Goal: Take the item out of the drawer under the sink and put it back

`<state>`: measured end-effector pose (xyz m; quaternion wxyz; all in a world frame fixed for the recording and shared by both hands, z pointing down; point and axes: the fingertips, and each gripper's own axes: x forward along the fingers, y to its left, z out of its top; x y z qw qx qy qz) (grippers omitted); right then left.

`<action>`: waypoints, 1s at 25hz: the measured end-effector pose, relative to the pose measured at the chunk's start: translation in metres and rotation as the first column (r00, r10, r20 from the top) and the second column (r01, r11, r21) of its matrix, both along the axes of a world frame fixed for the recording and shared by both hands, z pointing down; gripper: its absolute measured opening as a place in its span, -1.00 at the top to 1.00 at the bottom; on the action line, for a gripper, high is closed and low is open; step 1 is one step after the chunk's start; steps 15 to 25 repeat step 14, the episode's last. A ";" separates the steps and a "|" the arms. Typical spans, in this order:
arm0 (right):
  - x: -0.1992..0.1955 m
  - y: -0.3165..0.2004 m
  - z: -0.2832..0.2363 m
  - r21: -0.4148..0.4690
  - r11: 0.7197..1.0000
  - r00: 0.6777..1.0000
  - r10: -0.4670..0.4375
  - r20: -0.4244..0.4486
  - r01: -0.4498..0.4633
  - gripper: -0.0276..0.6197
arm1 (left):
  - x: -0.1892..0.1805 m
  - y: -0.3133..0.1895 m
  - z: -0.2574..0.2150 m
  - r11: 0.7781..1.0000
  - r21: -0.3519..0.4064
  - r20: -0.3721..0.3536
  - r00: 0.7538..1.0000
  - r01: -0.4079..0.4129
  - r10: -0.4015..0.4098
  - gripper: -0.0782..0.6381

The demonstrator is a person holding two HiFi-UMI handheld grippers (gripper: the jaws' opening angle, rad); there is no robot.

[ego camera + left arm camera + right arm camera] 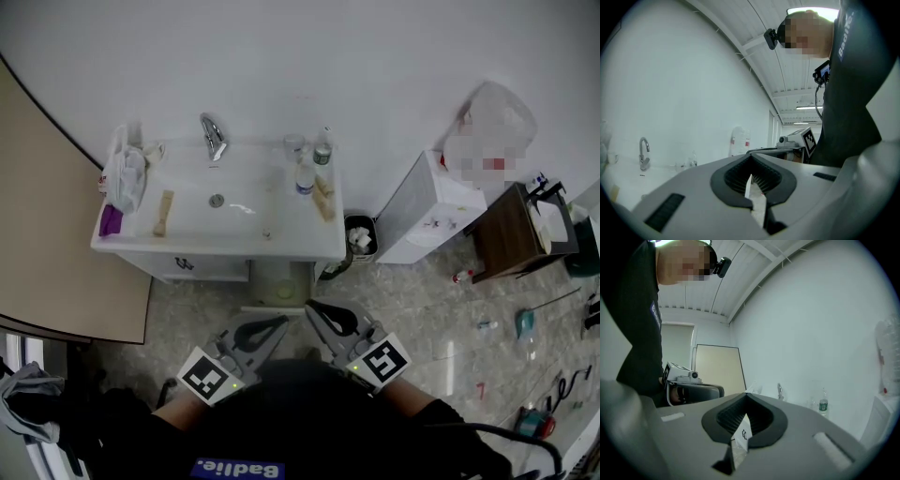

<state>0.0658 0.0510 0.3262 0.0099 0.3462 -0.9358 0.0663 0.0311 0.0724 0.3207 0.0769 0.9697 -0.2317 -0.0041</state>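
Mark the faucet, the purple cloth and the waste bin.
faucet (214, 137), head view, on its spout.
purple cloth (111, 220), head view, on its middle.
waste bin (361, 219), head view, on its black rim.

Bright, even light fell from ceiling strip lights (811, 10) — both gripper views bulged fisheye, corners black, shadows soft.

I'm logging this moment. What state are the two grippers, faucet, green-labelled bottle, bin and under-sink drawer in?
Left gripper: shut, empty.
Right gripper: shut, empty.
Faucet: no water seen running.
Green-labelled bottle: upright.
Bin: holds white paper.
Drawer front: looks closed, not certain.
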 end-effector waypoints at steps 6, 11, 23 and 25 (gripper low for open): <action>0.001 -0.001 0.003 -0.025 1.000 1.000 -0.016 0.007 0.017 0.91 | 0.003 -0.001 0.001 1.000 -0.007 -0.005 1.000 0.001 -0.001 0.77; 0.002 -0.002 0.005 -0.036 0.999 1.000 -0.017 0.013 0.017 0.91 | 0.004 -0.001 0.001 1.000 -0.005 -0.006 1.000 -0.002 0.002 0.77; 0.001 -0.002 0.007 -0.040 0.999 1.000 -0.021 0.010 0.022 0.91 | 0.003 -0.001 0.002 1.000 -0.002 0.003 1.000 -0.006 0.006 0.77; 0.001 -0.002 0.007 -0.040 0.999 1.000 -0.021 0.010 0.022 0.91 | 0.003 -0.001 0.002 1.000 -0.002 0.003 1.000 -0.006 0.006 0.77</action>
